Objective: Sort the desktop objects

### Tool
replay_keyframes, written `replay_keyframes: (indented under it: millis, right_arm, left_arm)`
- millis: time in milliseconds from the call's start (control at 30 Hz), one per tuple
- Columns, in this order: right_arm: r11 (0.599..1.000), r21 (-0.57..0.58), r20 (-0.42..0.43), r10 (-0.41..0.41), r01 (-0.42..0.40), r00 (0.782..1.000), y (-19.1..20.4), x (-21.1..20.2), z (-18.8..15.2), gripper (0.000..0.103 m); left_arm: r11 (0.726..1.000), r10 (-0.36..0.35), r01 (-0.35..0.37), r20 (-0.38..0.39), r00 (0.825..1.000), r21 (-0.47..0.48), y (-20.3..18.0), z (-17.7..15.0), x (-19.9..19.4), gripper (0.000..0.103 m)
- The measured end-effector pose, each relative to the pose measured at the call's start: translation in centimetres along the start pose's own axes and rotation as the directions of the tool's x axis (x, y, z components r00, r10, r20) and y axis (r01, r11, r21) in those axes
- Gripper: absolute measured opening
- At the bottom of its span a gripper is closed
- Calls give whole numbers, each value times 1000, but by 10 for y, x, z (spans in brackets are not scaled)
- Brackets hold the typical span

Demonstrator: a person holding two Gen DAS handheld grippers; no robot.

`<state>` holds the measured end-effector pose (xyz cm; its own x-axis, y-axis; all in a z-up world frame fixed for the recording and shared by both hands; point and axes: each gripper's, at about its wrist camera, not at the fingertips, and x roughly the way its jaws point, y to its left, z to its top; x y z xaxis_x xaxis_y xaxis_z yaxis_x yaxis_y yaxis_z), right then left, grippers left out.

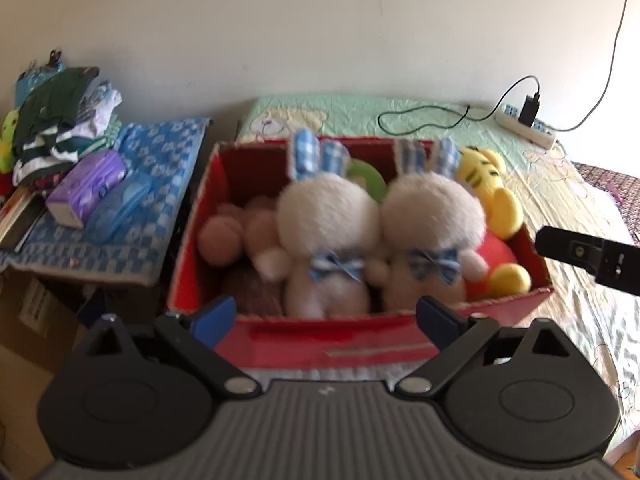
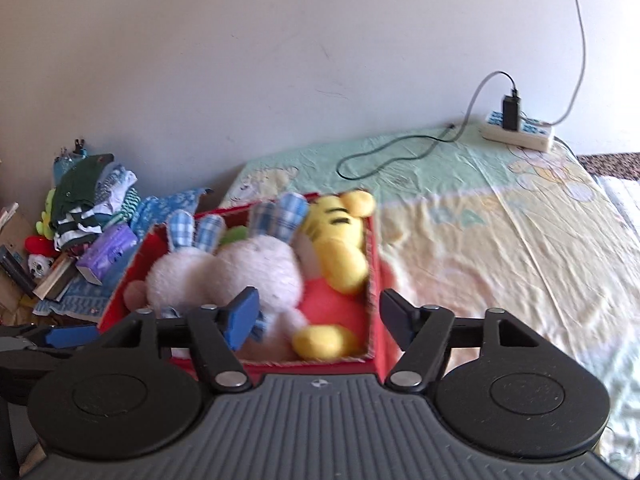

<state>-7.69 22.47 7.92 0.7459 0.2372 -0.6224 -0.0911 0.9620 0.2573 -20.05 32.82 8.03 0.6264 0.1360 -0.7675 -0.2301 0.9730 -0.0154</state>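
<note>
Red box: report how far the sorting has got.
Done, it seems: the red box already holds two white rabbits, a yellow tiger and pinkish plush. In hand: nothing; the left gripper and right gripper are both open and empty. Possibly left: the purple pack and blue case on the side stand.

Left wrist view faces the red box point(image 1: 352, 344) head-on, close, from its near side. Right wrist view looks from farther right, slightly higher, angled leftward. Both share box point(image 2: 376, 264), wall, power strip point(image 1: 526, 126).
</note>
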Motion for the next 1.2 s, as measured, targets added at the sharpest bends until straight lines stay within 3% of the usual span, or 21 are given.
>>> replay_keyframes:
  millis: [200,267,367,633,933,1200]
  right_arm:
    - [990,-25,-63,-137,135,989,-30,-16,-13,89]
    - [985,-40,-80,-171,169,982,-39,-20,-19,92]
    - [977,-61,-116,-210,204,971,-53,-22,-26,93]
    - [974,-59,-223,-226,218,948,-89,-23,-50,93]
    - [975,-64,-282,-223,214,933,-98,-19,-69,93]
    - [976,-57,-282,-217,209,935,-70,-11,-70,93]
  left_arm:
    - [996,84,-82,-58,995,36,-56,-21,1,97]
    - [997,68,-66,-81,994,34,-71,-28,1,97]
    - [1000,28,-28,-131,991,0,-90,-38,5,97]
    - [996,91,-94,-203,975,-5,-126,-67,12,97]
    - [990,117,-134,-263,958,-48,-127,-88,19,97]
    - [990,132,-140,-269,954,-9,-99,-81,18,97]
